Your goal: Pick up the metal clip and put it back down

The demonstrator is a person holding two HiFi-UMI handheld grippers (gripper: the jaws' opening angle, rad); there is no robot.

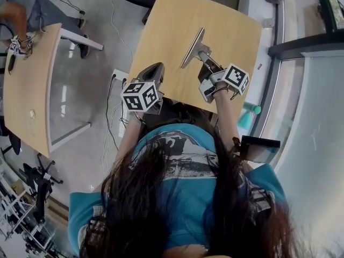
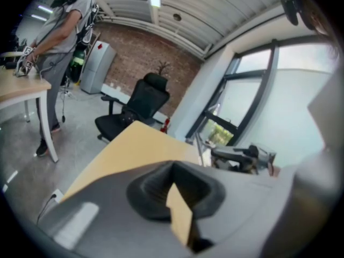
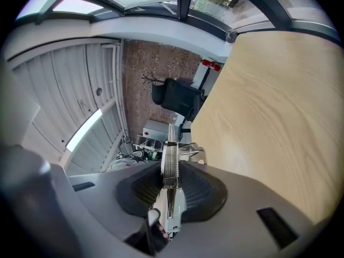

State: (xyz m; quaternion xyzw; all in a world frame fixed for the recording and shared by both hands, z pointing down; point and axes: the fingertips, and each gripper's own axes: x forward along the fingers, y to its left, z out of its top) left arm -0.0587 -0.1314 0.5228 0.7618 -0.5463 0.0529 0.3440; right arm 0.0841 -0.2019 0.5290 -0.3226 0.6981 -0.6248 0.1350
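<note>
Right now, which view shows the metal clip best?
The head view: the metal clip shows full length, held over the table by the right gripper. The right gripper view shows it edge-on, clamped in the jaws. The left gripper view catches only a distant sliver.

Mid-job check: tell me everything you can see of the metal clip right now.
The long silvery metal clip is clamped in the right tool, edge-on in the right gripper view: thin flat blades, a coiled spring along the middle, a wire loop at one side. In the head view it juts forward as a tilted flat bar over the light wooden table, apparently lifted clear. Nothing else touches it.
</note>
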